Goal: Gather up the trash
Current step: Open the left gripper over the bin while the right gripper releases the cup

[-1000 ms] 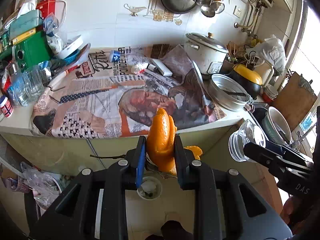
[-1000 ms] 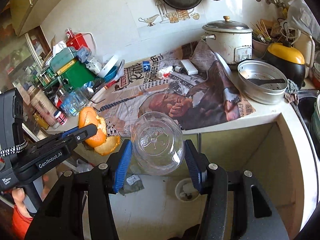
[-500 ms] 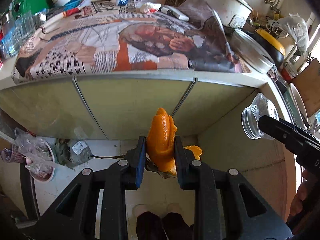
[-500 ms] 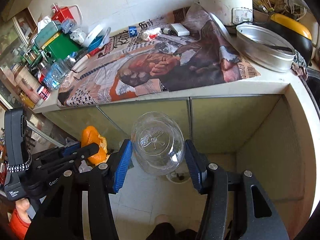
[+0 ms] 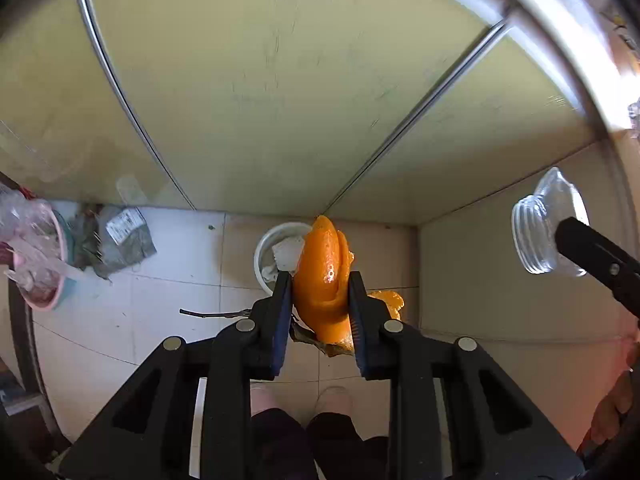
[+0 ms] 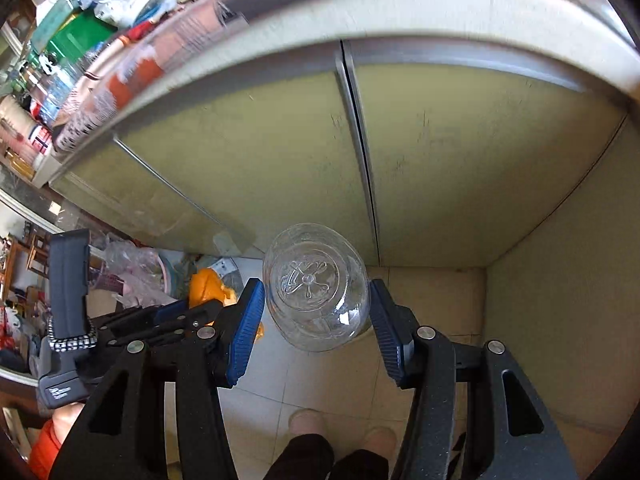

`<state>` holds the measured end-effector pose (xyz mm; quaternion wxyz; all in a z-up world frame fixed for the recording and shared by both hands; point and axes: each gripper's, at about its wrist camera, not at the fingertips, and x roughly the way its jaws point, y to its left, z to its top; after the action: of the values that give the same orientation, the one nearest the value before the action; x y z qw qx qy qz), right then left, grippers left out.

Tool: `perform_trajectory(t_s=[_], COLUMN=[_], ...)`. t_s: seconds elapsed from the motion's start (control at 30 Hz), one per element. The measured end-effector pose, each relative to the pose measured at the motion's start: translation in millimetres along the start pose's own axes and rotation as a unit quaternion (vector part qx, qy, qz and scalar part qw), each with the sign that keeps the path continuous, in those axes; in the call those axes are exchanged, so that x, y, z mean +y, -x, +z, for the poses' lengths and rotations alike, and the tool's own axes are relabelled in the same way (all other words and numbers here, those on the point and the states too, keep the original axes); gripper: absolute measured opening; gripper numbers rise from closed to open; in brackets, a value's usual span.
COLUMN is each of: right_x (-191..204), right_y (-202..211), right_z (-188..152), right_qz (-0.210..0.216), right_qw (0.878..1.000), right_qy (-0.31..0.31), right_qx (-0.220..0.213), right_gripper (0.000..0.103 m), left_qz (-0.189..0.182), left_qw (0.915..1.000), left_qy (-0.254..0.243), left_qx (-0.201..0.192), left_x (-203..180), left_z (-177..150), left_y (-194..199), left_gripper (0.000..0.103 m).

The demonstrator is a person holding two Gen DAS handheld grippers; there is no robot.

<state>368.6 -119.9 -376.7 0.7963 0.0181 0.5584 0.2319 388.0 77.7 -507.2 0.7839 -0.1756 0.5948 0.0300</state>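
Both grippers lower: one peel (image 5: pixel 323 276), one bottle (image 6: pixel 316 288).

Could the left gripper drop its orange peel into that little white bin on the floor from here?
Probably yes. The left gripper, shut on the orange peel, hangs right by the white bin, and nothing lies between them.
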Motion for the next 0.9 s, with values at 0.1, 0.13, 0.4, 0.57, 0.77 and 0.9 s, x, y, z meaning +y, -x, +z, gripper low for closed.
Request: perform_trajectory(t_s=[0.1, 0.13, 0.4, 0.57, 0.77, 0.9], right_x=[-12.0, -15.9, -32.2, -37.3, -32.5, -34.1], right_y=[-31.8, -42.9, -114.9, -143.4, -160.4, -170.1], right_z=[-5.3, -7.5, -18.8, -26.2, -23.4, -20.1], right_qz=[0.001, 0.002, 0.006, 0.013, 0.019, 0.037], right_qw=[1.0, 1.0, 1.0, 0.999, 0.999, 0.998], right_qy=[-0.004, -0.006, -0.011, -0.021, -0.023, -0.027], right_qx=[0.01, 0.013, 0.021, 0.024, 0.03, 0.051], right_gripper=[0.05, 0.05, 0.05, 0.05, 0.05, 0.051], left_qz=[-0.01, -0.011, -0.002, -0.01, -0.005, 0.008], left_qw=[0.9998, 0.9997, 0.9991, 0.9982, 0.9969, 0.9975], left_qy=[0.011, 0.011, -0.006, -0.025, -0.035, -0.028], left_qx=[0.017, 0.02, 0.042, 0.053, 0.07, 0.064], left_x=[11.3, 14.5, 35.2, 38.4, 39.1, 47.1], left_z=[-0.5, -0.2, -5.0, -6.4, -7.2, -7.5], left_y=[-43.9, -54.7, -151.0, -183.2, -197.1, -189.8], left_gripper=[0.026, 0.026, 0.028, 0.032, 0.042, 0.042])
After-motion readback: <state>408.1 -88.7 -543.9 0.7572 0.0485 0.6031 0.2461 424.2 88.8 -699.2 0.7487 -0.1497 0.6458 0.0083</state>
